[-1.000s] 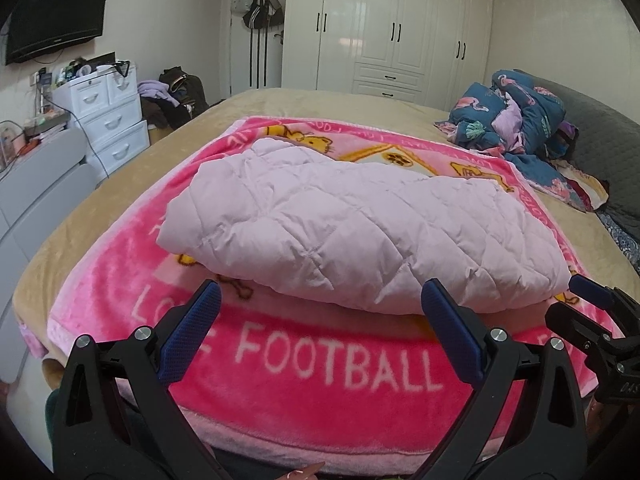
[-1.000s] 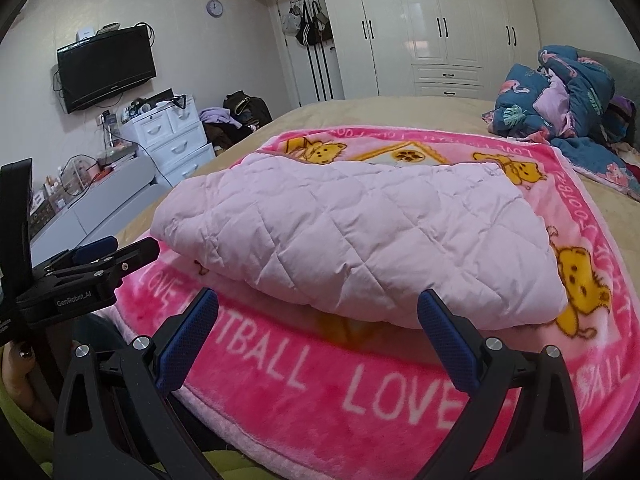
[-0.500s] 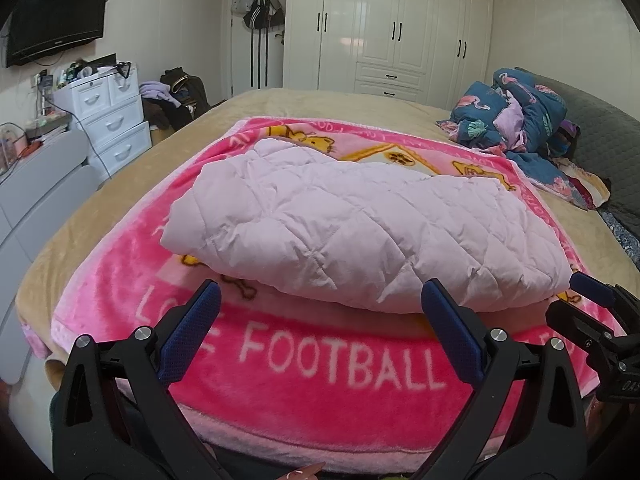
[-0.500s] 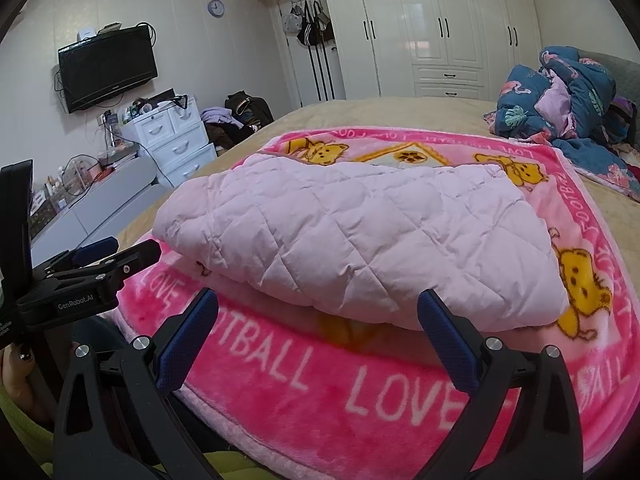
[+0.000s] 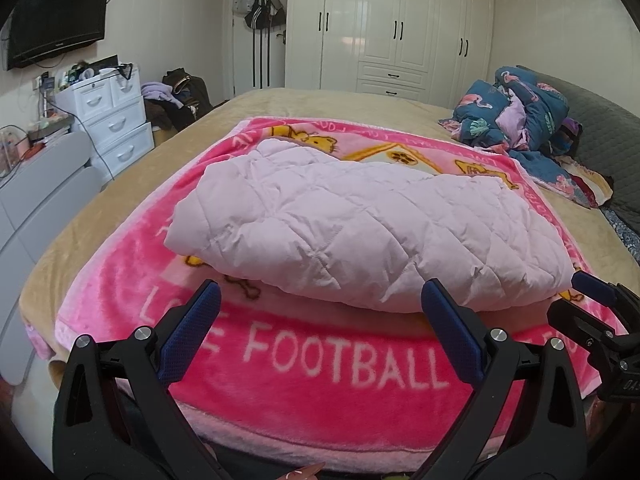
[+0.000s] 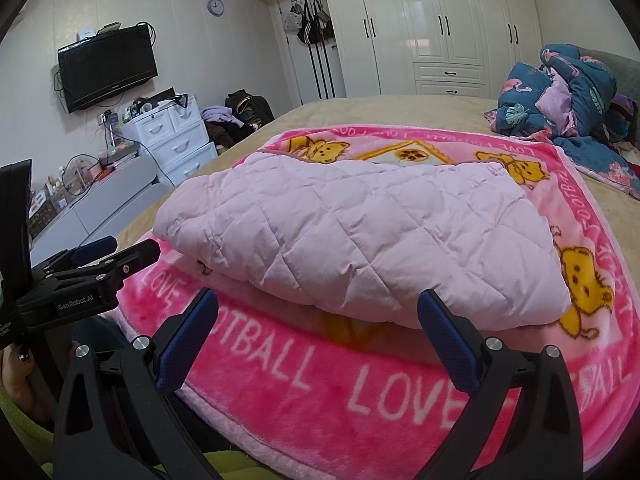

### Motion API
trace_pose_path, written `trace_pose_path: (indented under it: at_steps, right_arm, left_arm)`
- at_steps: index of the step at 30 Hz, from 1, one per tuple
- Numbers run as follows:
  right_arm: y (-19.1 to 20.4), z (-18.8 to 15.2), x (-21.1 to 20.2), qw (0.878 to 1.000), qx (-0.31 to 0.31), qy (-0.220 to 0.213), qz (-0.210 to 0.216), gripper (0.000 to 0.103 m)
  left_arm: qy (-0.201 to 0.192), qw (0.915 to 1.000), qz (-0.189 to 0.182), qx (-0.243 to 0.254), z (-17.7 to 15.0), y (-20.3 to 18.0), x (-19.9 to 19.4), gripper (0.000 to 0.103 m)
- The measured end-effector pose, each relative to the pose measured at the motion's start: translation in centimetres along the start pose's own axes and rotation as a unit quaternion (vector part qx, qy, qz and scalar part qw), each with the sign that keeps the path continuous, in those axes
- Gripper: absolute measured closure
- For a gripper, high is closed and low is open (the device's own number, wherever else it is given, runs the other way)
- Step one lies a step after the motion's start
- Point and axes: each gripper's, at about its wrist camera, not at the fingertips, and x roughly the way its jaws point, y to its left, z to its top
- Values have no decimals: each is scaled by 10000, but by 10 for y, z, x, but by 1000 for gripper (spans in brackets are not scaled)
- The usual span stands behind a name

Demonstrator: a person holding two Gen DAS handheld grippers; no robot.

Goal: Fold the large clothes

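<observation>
A pale pink quilted garment (image 5: 360, 224) (image 6: 360, 236) lies folded into a thick bundle on a bright pink "LOVE FOOTBALL" blanket (image 5: 340, 364) (image 6: 320, 392) spread over the bed. My left gripper (image 5: 320, 320) hovers open just short of the bundle's near edge, with nothing between its blue-padded fingers. My right gripper (image 6: 316, 320) is also open and empty, at the same near edge further right. In the left wrist view the right gripper (image 5: 592, 312) pokes in at the right edge; the left gripper (image 6: 108, 254) appears at the left of the right wrist view.
A heap of dark blue flamingo-print bedding (image 5: 516, 112) (image 6: 560, 100) sits at the bed's far right. White drawers (image 5: 108, 120), a wall television (image 5: 56, 36) and clothes on the floor lie to the left. White wardrobes (image 5: 400, 28) fill the far wall. A hand (image 6: 18, 376) holds the left gripper.
Both views have shifted very slightly; the folded garment stays put and both grippers remain open and empty.
</observation>
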Motion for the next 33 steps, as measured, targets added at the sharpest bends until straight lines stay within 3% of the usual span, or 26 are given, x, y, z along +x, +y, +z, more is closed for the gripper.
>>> trace_pose_path:
  at_steps: [33]
  right_arm:
    - [0,0,0,10000,-11,-5,-3,4]
  left_arm:
    - [8,10000,23,19,1,7,-2,9]
